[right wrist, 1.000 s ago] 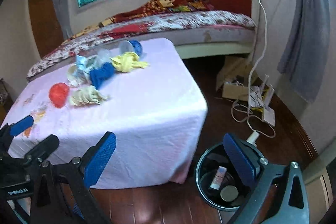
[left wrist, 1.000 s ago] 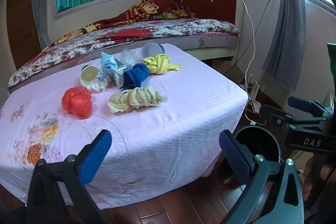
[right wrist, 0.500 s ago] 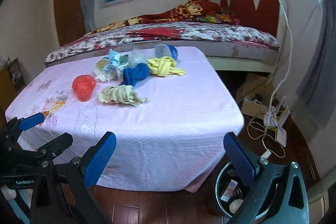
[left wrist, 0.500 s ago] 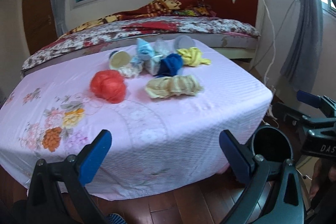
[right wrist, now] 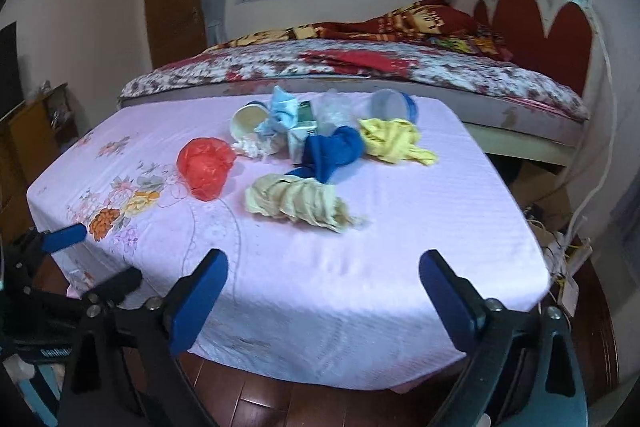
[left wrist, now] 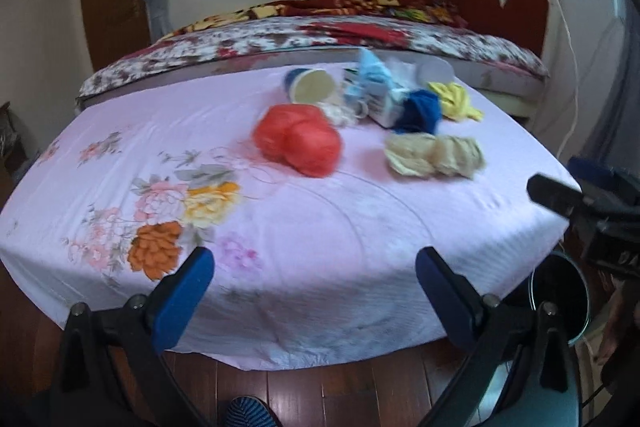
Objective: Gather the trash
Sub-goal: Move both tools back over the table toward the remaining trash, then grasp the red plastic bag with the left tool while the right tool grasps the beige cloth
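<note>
**Short of the litter pile, both grippers empty**

Left gripper [left wrist: 314,263]: spread wide, nothing between the pads, low at 6 o'clock, just off the near edge of the table [left wrist: 320,227]. Right gripper [right wrist: 324,261]: also released, having just closed a touch, nothing between the jaws, likewise short of the near edge.

Trash all on the pink cloth, clustered toward 12 to 1 o'clock in the left wrist view:
- red bag wad [left wrist: 298,143] nearest
- beige wad [left wrist: 434,157] at 3 o'clock of it
- blue cloth [left wrist: 420,109] and yellow wad [left wrist: 454,99] behind that
- paper cup [left wrist: 312,87], light-blue wrapper [left wrist: 370,75] and small carton [left wrist: 382,107] bunched at the back

Nothing lifted from this pile, by the look of it.

Step in hand, as judged: reach and pick.
- Take one piece per gripper, nearest first: red bag wad for the left, beige wad for the right. No crossing that way.
- Come down over the middle of each wad with a pad on either side, then close until the bulk gives.
- Soft stuff, likely to slip from a shallow pinch.
- Keep the pads off the cloth so as not to drag it and roll the cups.

Containers:
- Bin [left wrist: 560,267] at 4 o'clock in the left wrist view, on the floor beside the table corner. Inside too dark to read.
- Paper cup on its side, mouth toward the camera, apparently empty.
- Clear plastic cup [right wrist: 390,103] on its side at 1 o'clock of the pile, seemingly empty.
- Small carton: contents impossible to tell
</note>
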Tool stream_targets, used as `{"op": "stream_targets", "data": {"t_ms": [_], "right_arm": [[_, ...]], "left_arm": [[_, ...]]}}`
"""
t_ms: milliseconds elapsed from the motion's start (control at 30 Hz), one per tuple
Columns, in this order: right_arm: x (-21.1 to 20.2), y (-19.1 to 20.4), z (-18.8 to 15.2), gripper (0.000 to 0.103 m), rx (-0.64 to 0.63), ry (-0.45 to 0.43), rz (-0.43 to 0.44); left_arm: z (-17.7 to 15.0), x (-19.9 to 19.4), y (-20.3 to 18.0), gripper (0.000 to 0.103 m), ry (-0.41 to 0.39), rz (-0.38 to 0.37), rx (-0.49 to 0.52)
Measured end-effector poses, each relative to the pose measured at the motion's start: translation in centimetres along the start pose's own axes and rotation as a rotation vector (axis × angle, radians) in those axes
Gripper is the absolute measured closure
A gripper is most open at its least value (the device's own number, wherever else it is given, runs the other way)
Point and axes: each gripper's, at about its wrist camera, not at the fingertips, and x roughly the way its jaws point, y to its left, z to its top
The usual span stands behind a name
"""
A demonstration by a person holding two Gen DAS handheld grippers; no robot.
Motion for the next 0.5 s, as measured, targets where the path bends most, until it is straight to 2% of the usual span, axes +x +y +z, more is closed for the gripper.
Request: {"op": "stream_targets", "data": {"t_ms": [33,300,433,500], "right_arm": [[0.7,0.3,0.3,0.011,-0.006,0.007,0.002],[6.9,1.2,2.3,0.018,-0.026,0.076,0.007],[9.4,0.6,2.5,0.023,-0.038,0.114,0.0],[10.4,0.1,2.8,0.026,-0.026,0.124,0.011]], "left_arm": [[0.3,0.4,0.6,0.009,0.002,-0.004,-0.01],[2.5,4.2,1.9,0.012,0.021,-0.009,-0.007],[3.6,5.9,1.6,0.021,0.026,-0.022,0.005],[4.0,6.8,1.4,0.022,0.026,-0.018,0.011]]}}
